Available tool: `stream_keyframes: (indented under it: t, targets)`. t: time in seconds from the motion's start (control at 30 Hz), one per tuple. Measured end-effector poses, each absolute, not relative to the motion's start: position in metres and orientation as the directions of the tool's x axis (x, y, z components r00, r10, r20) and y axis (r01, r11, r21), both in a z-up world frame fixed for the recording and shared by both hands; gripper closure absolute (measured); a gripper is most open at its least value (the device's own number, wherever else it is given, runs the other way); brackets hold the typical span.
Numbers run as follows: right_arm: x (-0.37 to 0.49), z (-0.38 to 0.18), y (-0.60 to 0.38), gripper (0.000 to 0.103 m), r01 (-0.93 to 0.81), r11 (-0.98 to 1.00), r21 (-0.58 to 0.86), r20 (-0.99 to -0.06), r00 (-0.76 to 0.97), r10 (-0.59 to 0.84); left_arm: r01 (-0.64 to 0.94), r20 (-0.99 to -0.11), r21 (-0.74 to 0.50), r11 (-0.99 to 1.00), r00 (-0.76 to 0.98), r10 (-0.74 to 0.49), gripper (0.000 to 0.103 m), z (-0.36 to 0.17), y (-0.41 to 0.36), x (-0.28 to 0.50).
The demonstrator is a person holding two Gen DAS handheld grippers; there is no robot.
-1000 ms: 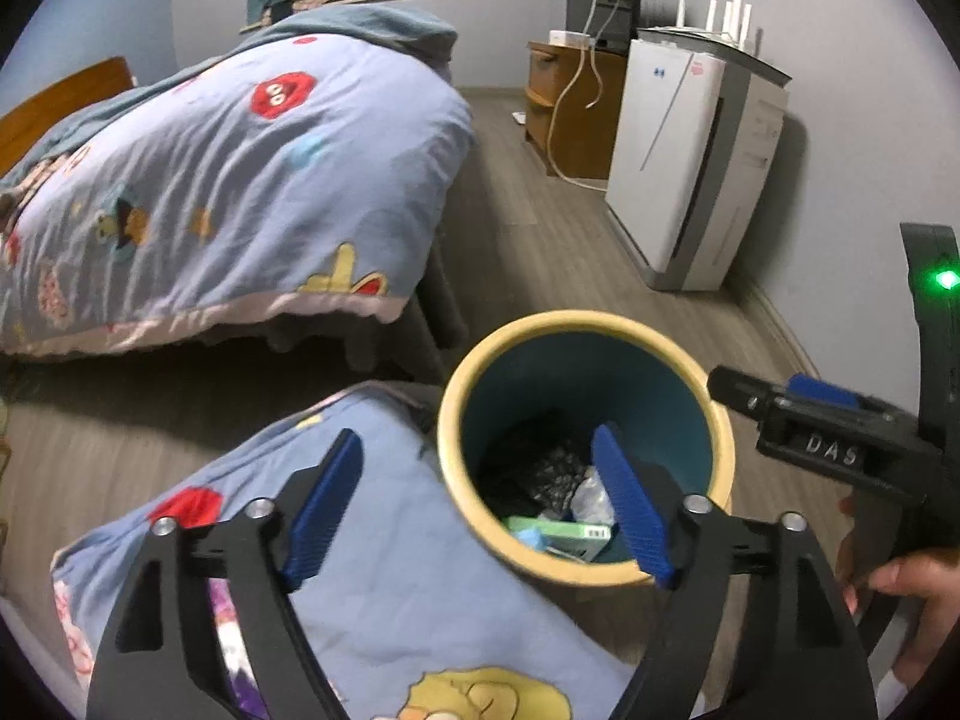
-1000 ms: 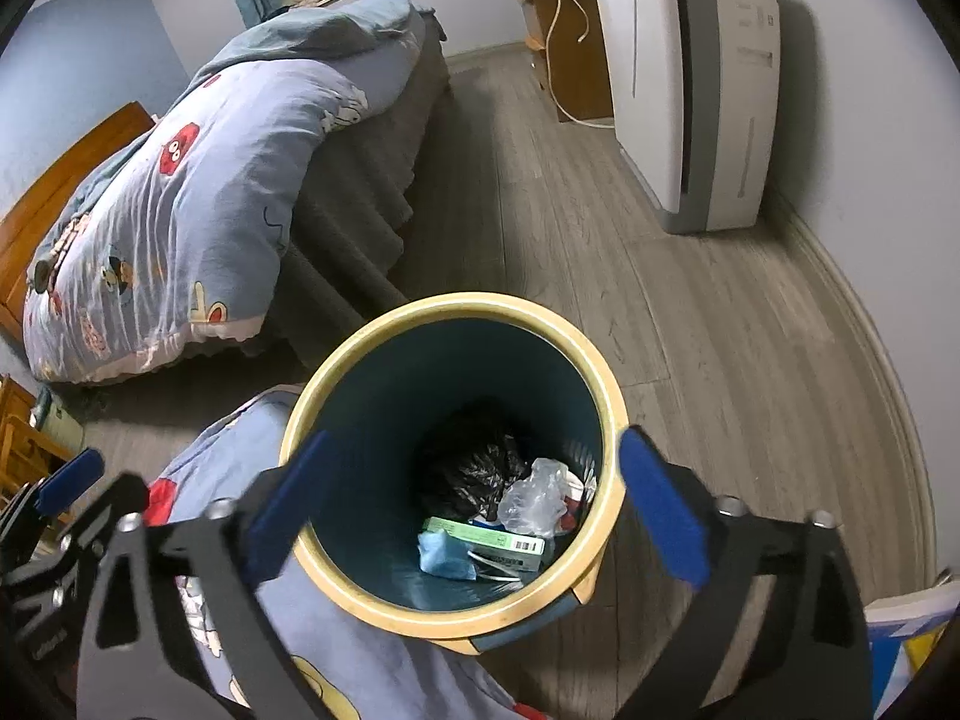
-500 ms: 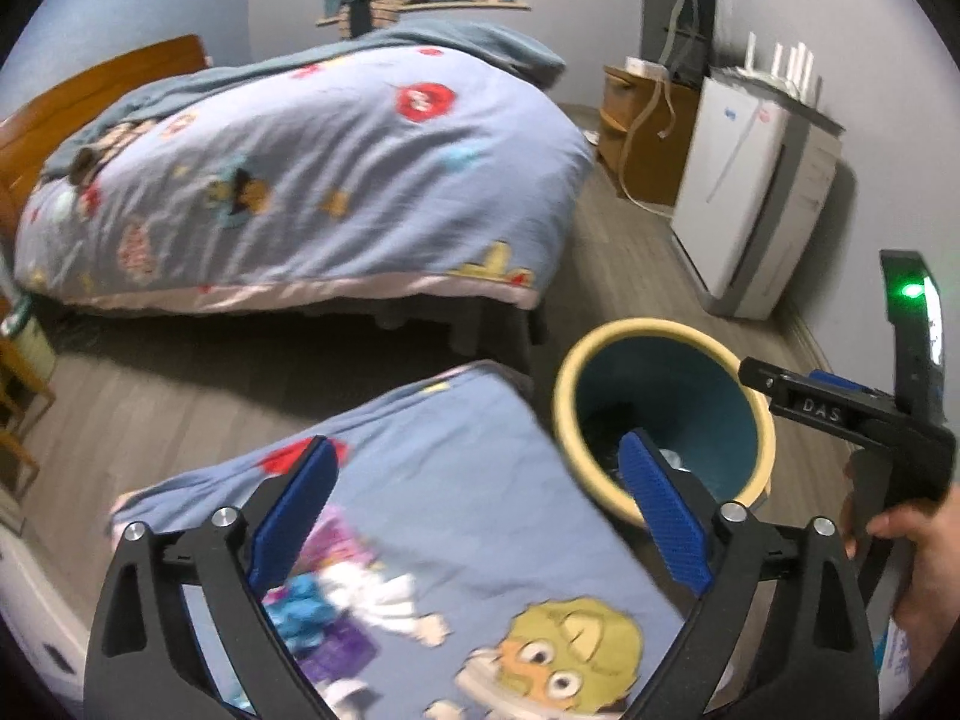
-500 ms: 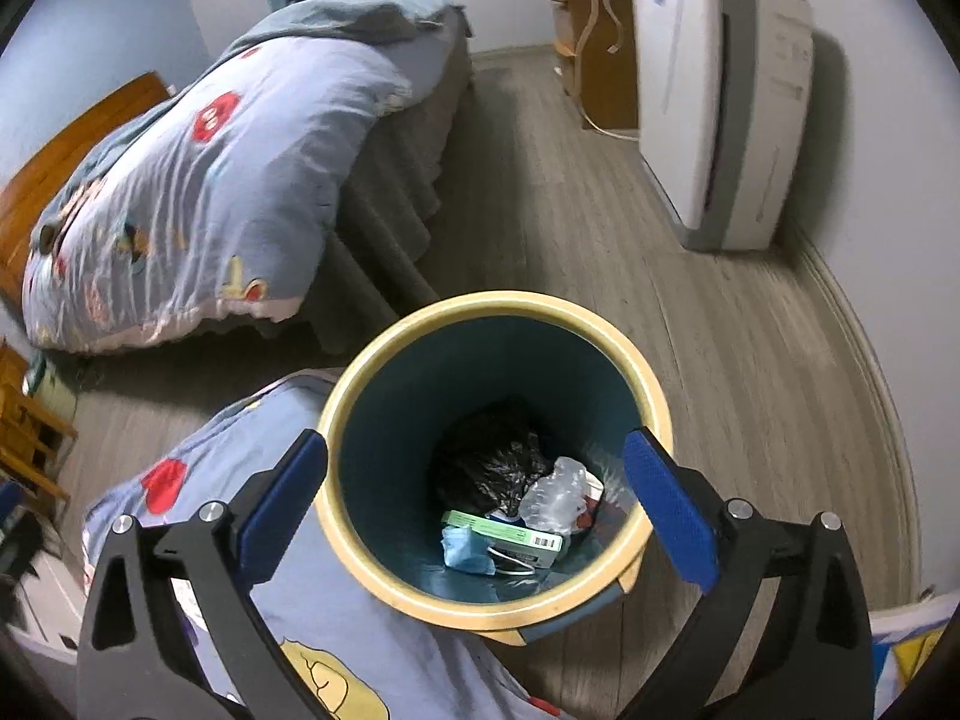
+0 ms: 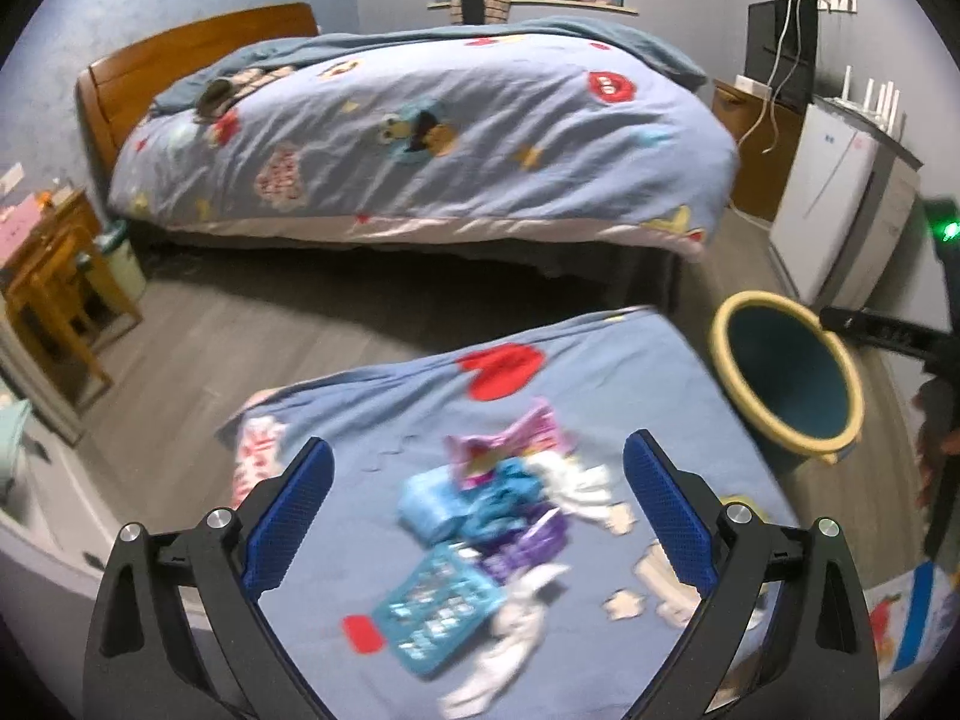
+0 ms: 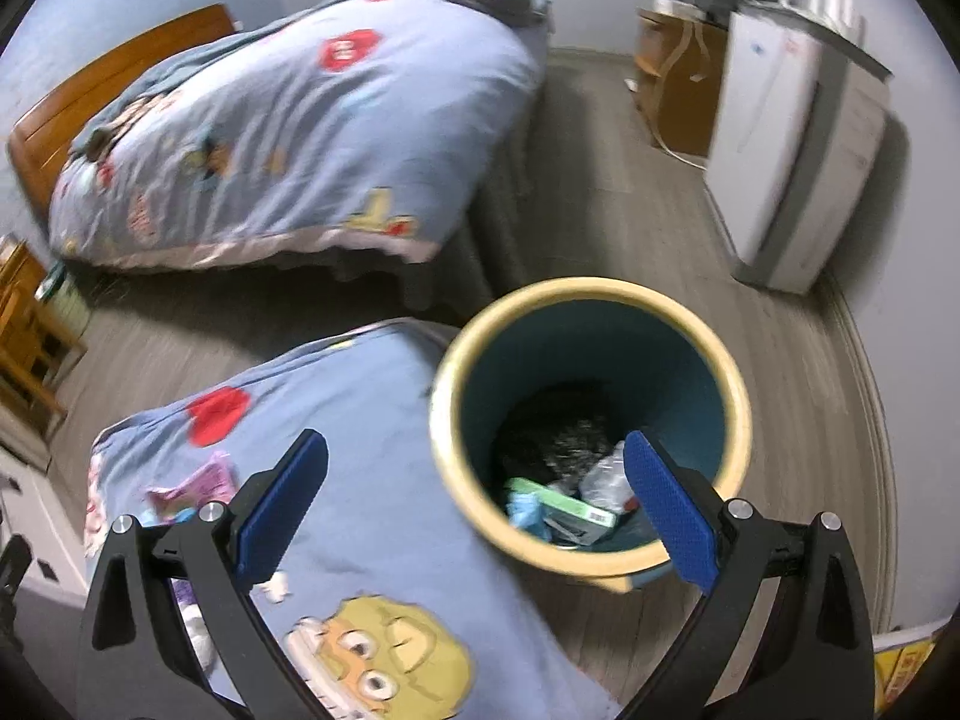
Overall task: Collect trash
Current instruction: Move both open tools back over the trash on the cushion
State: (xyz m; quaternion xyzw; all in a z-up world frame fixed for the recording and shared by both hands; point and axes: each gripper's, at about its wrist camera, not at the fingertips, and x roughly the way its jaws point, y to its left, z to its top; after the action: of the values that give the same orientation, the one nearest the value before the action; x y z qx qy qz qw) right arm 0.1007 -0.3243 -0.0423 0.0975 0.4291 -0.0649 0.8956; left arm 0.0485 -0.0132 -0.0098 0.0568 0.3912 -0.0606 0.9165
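A pile of trash (image 5: pixel 492 516) lies on a blue patterned cloth (image 5: pixel 600 384): a light blue pack, a pink wrapper (image 5: pixel 510 438), purple wrappers, a teal packet (image 5: pixel 435 615) and white tissue. My left gripper (image 5: pixel 477 516) is open and empty, above the pile. A blue bin with a yellow rim (image 6: pixel 591 291) stands right of the cloth and holds a black bag, a clear plastic piece and a green box (image 6: pixel 570 504). My right gripper (image 6: pixel 474 522) is open and empty, over the bin's near left rim. The bin also shows in the left wrist view (image 5: pixel 786 372).
A bed with a blue cartoon duvet (image 5: pixel 420 132) fills the back. A white appliance (image 6: pixel 786 162) and a wooden cabinet (image 6: pixel 672 84) stand along the right wall. A wooden side table (image 5: pixel 42 288) is at the left. Grey wood floor lies between.
My left gripper has swung left and back from the bin, so the trash pile on the cloth is now between its fingers. My right gripper shifted slightly left over the bin's rim.
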Motion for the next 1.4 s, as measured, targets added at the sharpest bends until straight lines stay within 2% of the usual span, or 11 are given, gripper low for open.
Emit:
stream_keyframes:
  t: [0.4,0.6,0.7,0.8,0.93,1.2,1.4]
  targets:
    - [0.092,-0.034,-0.216,0.006,0.100,0.956,0.277,-0.792,0.587,0.169,0.070,-0.764,0.058,0.996,0.645,-0.001,0.007,-0.031,0.066,0.047]
    - [0.091,-0.040,-0.187,0.006,0.079,0.958,0.277,-0.808,0.558,0.188,0.048,-0.791,0.025,0.999,0.612,-0.010,0.007,-0.044,0.095,0.054]
    - [0.096,-0.050,-0.178,0.006,0.061,0.970,0.234,-0.829,0.535,0.166,0.048,-0.808,-0.010,0.999,0.588,-0.036,0.007,-0.051,0.100,0.059]
    - [0.101,-0.061,-0.176,0.006,0.050,0.977,0.207,-0.847,0.509,0.153,0.087,-0.821,-0.037,0.995,0.566,-0.080,0.007,-0.060,0.095,0.061]
    - [0.107,-0.074,-0.174,0.006,0.042,0.979,0.202,-0.864,0.478,0.158,0.175,-0.847,0.024,0.984,0.526,-0.073,0.007,-0.081,0.073,0.062]
    - [0.114,-0.101,-0.181,0.006,0.064,0.982,0.178,-0.901,0.413,0.136,0.276,-0.898,0.032,0.961,0.430,-0.094,0.007,-0.122,0.045,0.057]
    - [0.117,-0.101,-0.195,0.006,0.094,0.972,0.215,-0.894,0.421,0.157,0.310,-0.924,0.019,0.951,0.368,-0.101,0.007,-0.146,0.038,0.060]
